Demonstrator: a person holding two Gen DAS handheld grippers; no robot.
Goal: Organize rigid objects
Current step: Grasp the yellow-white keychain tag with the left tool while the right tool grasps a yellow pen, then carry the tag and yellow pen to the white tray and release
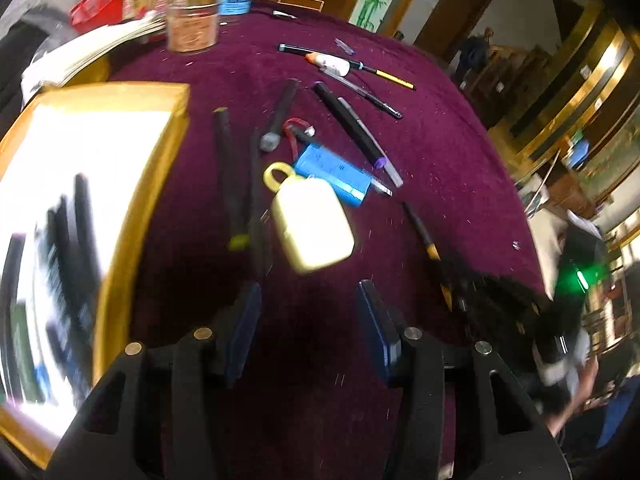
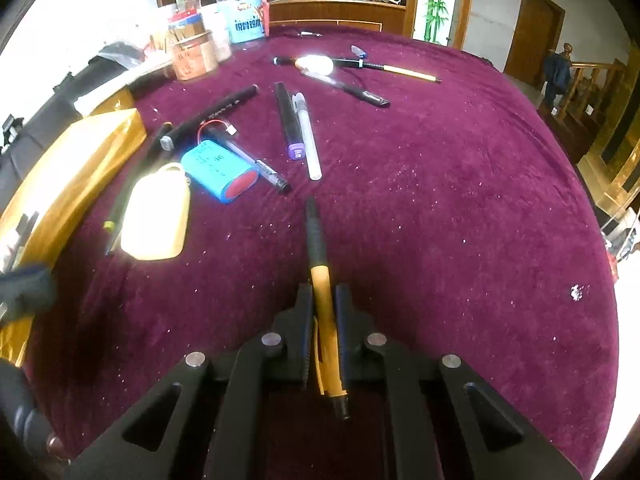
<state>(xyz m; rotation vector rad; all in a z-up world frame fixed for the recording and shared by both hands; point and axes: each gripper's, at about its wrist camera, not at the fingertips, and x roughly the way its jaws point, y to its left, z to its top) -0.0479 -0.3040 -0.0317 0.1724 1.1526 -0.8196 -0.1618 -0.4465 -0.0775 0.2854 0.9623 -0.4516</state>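
We count eight pens and markers:
- one yellow-and-black pen (image 2: 322, 280)
- one purple-ended marker (image 2: 289, 120)
- one white pen (image 2: 308, 136)
- one black pen (image 2: 260, 168)
- one thick black marker (image 2: 216, 114)
- one green-tipped pen (image 2: 132, 184)
- one clear pen (image 2: 344, 88)
- one long black-and-yellow pen (image 2: 400, 70)

We also record one blue battery pack (image 2: 218, 170), one pale yellow case (image 2: 156, 220), one gold box (image 2: 80, 152), one blue cap (image 2: 359, 51) and at least three jars (image 2: 194, 58).

The gold-rimmed tray (image 1: 120, 216) at the left wrist view's left edge was cut off, and the dark objects (image 1: 68, 240) inside it were smeared beyond telling. The jars (image 1: 192, 8) at the top lost their lids to the frame, their labels unreadable.
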